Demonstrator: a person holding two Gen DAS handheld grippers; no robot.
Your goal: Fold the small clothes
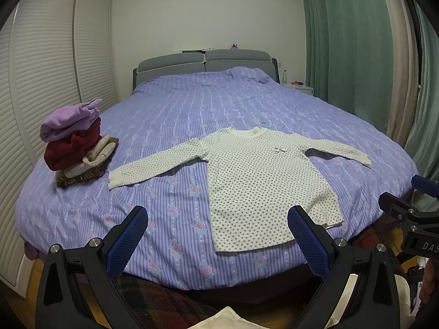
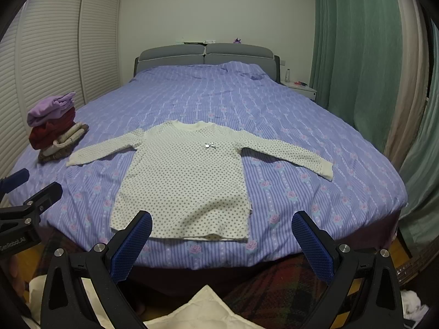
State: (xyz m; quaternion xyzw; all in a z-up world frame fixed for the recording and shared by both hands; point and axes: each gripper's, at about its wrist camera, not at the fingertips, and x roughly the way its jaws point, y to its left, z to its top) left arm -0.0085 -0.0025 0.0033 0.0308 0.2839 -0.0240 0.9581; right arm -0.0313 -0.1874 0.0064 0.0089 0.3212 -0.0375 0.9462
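Note:
A cream long-sleeved top with grey dots lies flat and face up on the bed, both sleeves spread out, hem toward me. A small silver bow sits on its chest. My left gripper hangs open just short of the hem's left part, holding nothing. My right gripper is also open and empty, over the hem's right corner near the bed's foot. In each wrist view the other gripper shows at the frame's edge.
A stack of folded clothes, lilac on top of dark red, sits at the bed's left edge. The purple striped bedspread covers the bed. Louvred wardrobe doors stand left, green curtains right, a nightstand beyond.

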